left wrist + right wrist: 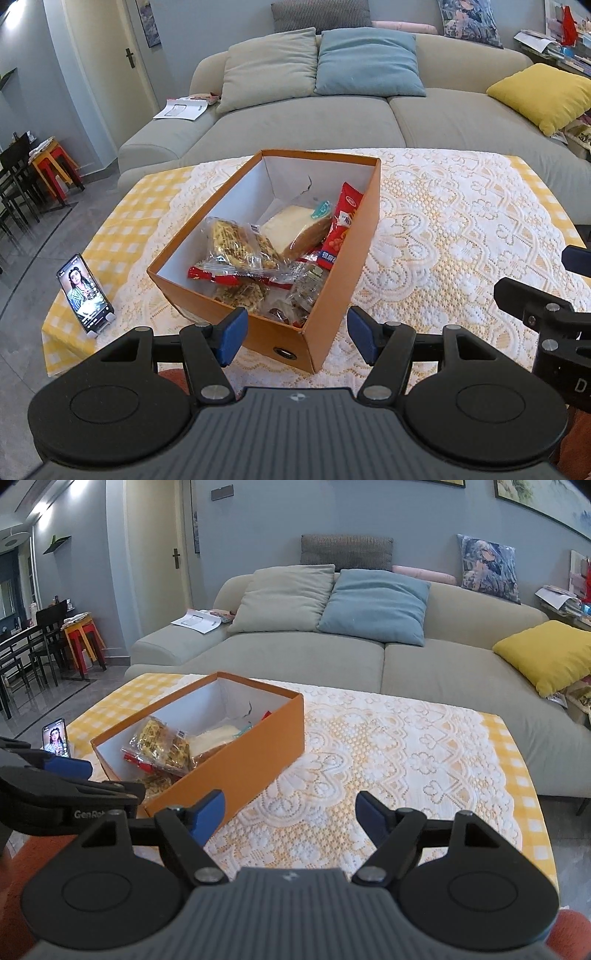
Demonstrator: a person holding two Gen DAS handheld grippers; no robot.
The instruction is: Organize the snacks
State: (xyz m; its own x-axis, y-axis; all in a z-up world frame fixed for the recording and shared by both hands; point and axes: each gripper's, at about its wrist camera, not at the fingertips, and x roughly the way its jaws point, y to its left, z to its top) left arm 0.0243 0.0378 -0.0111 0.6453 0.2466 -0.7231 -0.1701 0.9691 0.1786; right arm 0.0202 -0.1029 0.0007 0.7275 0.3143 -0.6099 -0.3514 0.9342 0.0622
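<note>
Orange cardboard, white inside: the open box (334, 280) sits on the lace-covered tabletop (461, 236) and holds the snacks, a wrapped bread slice (295, 227), a red packet (341, 225) leaning against the right wall, and clear-wrapped grain bars (236, 247). My left tool (293, 338) hangs released over the box's near corner; my right tool (290, 818) is spread empty beside it. A phone (85, 293) stands propped at the left edge.
</note>
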